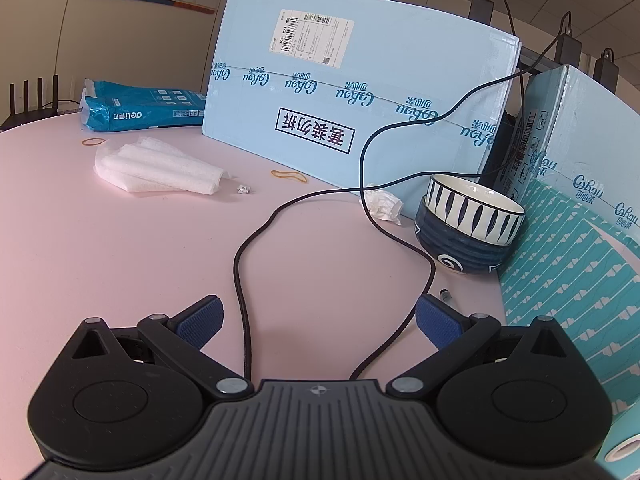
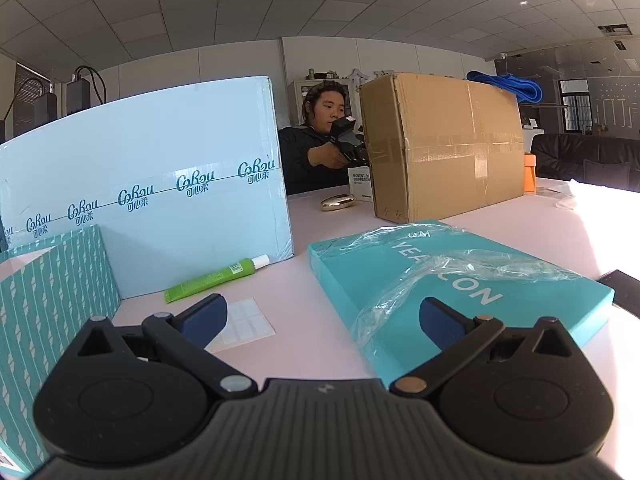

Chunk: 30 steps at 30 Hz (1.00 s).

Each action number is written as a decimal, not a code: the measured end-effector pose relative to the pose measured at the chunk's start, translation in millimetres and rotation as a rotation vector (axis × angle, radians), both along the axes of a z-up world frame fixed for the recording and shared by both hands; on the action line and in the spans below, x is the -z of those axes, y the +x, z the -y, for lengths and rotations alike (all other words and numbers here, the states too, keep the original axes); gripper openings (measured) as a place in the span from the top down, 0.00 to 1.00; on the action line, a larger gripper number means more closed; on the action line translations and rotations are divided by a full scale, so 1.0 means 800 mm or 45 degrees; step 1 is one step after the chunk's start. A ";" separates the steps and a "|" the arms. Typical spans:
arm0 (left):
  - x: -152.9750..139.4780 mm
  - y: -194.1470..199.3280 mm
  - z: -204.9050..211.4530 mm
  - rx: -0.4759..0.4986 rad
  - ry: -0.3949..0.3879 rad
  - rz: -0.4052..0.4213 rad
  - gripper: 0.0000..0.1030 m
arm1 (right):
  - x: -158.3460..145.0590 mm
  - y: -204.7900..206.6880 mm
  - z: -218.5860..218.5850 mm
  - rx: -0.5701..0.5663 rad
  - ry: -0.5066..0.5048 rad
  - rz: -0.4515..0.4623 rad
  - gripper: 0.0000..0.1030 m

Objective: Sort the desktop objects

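Both tools hover low over the pink surface [image 1: 120, 248] with nothing in them. The left gripper [image 1: 318, 320] has its blue-padded fingers [image 1: 200, 322] spread wide, and a black cable [image 1: 240, 264] loops across the surface and runs back between them. Ahead and to its right, two patterned bowls [image 1: 472, 220] sit nested, a striped white one inside a dark blue one, close against a big pale blue carton [image 1: 340, 92] and a teal patterned box [image 1: 568, 280]. A crumpled tissue [image 1: 384, 204] lies just beside the bowls. Farther left are a folded white foam sheet [image 1: 156, 170], two rubber bands [image 1: 289, 176], and a blue pack of paper [image 1: 140, 108] near the carton's end.

The right gripper [image 2: 323, 322] is likewise spread, holding nothing. A green tube [image 2: 212, 280] with a white cap lies at the foot of the pale blue carton, and a sheet of white labels [image 2: 244, 326] lies just ahead of the left finger. To the right rests a flat teal box [image 2: 460, 300] with loose clear plastic wrap [image 2: 460, 268] draped on top. Beyond it stands a brown cardboard box [image 2: 444, 144], and a person [image 2: 316, 148] sits behind the surface.
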<state>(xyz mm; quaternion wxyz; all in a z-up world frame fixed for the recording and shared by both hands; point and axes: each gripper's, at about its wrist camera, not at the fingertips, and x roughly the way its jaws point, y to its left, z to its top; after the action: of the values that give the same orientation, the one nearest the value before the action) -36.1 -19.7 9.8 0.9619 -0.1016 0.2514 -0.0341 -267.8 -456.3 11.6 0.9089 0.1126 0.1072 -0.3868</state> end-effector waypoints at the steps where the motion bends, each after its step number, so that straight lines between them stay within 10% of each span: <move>1: 0.000 0.000 0.000 0.000 0.000 0.000 0.00 | 0.000 -0.003 0.004 0.007 0.002 0.000 0.00; 30: 0.000 0.002 0.000 -0.001 -0.010 -0.009 0.00 | 0.004 -0.041 0.075 0.014 0.007 -0.108 0.00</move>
<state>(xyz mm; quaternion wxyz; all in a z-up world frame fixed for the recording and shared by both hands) -34.7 -19.5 9.8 0.9606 -0.1055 0.2548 -0.0342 -300.4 -516.6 8.1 0.9011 0.0992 0.1459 -0.3961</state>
